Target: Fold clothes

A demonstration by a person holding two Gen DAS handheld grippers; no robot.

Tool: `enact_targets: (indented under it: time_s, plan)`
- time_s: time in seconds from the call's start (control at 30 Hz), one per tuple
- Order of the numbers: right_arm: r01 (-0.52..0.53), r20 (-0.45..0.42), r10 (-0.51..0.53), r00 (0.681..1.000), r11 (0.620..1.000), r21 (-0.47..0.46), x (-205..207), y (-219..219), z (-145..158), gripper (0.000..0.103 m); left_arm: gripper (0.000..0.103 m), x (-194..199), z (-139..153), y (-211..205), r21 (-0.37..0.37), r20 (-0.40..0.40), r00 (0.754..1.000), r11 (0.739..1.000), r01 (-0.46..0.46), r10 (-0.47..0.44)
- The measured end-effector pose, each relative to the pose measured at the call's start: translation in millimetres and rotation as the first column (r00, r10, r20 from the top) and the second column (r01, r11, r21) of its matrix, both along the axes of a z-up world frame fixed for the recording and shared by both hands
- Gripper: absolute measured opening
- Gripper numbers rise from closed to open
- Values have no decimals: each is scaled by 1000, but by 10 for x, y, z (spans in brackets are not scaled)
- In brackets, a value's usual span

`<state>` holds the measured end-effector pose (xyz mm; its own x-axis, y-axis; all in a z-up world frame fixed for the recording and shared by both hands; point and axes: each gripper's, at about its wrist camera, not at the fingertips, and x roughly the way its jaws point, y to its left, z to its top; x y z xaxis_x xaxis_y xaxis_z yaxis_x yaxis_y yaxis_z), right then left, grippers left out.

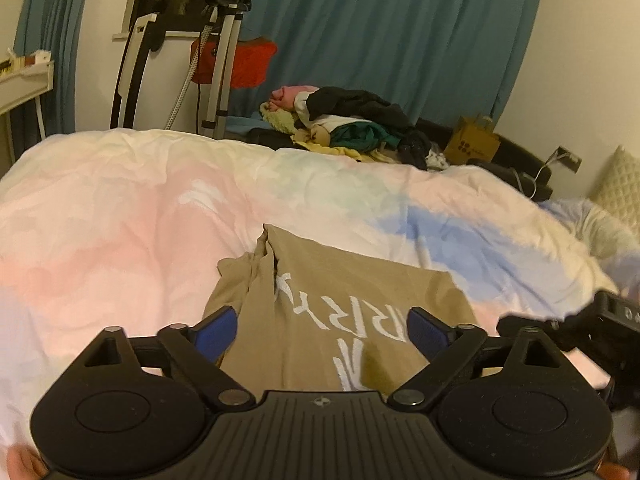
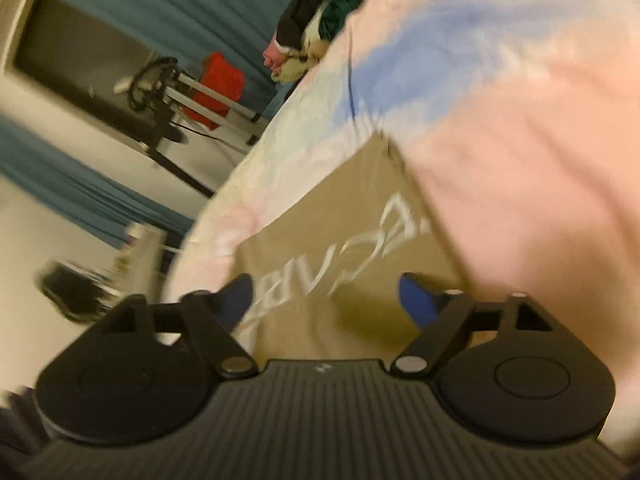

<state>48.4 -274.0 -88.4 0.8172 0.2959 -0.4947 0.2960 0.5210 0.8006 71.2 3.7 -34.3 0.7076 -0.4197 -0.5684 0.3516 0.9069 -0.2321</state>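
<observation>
A tan T-shirt with white lettering [image 1: 340,304] lies partly folded on the pastel bedspread [image 1: 120,216]. My left gripper [image 1: 322,334] is open, its blue pads on either side of the shirt's near part, holding nothing. In the right wrist view, which is tilted and blurred, the same shirt [image 2: 344,232] lies under my right gripper [image 2: 326,300], which is open and empty. The right gripper also shows at the right edge of the left wrist view [image 1: 600,332].
A heap of unfolded clothes [image 1: 352,124] sits at the bed's far side. A stand with a red cloth [image 1: 224,60] is by the teal curtain [image 1: 380,28]. A pillow [image 1: 616,188] and a cardboard box [image 1: 474,140] are at the right.
</observation>
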Motion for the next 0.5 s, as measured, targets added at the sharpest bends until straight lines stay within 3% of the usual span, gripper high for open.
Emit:
enact_targets:
  time_s: [0.13, 0.33, 0.5]
  plan:
    - [-32, -54, 45, 998, 975, 219, -83, 20, -232, 84, 102, -24, 35, 14, -36, -22, 1000, 999, 2, -3]
    - [-58, -135, 121, 984, 916, 397, 79, 189, -627, 83, 102, 6, 19, 32, -116, -81, 997, 993, 4, -14]
    - [26, -118, 39, 992, 863, 505, 143, 155, -801, 84, 103, 56, -16, 92, -224, -144, 989, 975, 1, -34]
